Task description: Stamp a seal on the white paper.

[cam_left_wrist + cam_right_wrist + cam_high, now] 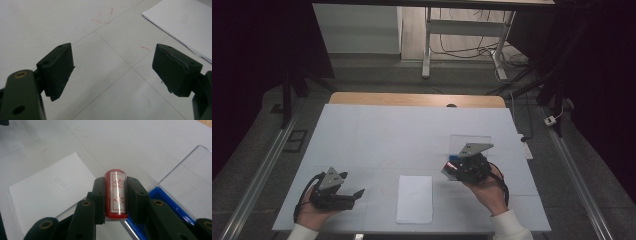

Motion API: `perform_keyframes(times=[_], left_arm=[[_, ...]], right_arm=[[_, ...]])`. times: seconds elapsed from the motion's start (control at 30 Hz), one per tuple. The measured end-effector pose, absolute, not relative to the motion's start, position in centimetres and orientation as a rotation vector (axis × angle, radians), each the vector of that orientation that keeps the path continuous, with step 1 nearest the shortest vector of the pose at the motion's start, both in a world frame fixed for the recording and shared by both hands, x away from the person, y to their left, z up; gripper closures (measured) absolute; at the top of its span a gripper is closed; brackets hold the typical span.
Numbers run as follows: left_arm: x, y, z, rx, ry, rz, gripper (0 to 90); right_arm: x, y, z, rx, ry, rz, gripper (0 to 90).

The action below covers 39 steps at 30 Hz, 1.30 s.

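My right gripper [115,183] is shut on a red cylindrical stamp [116,197] with a white label bearing red characters. The stamp hangs over the near-left edge of a blue ink pad tray [172,206] whose clear lid [191,176] stands open behind it. In the high view the right gripper [451,168] sits at the right of the table, in front of the clear lid [469,141]. A white sheet stack [414,198] lies at the front middle, paper [47,195] left of the stamp. My left gripper [356,193] rests at the front left, jaws wide apart [112,70], nothing between them.
A white cover [387,135] spreads over the table, with faint red pen marks [103,15] on it. The paper's corner [182,22] lies ahead and right of the left gripper. Desk legs and cables [472,50] stand on the floor beyond the far edge.
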<state>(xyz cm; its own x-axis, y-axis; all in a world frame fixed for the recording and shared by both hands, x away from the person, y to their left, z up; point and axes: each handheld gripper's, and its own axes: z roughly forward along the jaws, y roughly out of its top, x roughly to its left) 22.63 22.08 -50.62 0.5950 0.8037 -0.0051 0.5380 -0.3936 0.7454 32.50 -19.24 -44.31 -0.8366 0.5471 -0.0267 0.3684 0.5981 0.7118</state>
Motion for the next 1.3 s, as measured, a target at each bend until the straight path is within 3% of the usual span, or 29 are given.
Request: perform_keyframes(times=[1.3], left_arm=[[22.4,21.5,-50.4,2.093,1.046,0.46,18.1]], right_arm=[[29.3,-15.0,-45.5,0.574,2.682,1.061,70.0]])
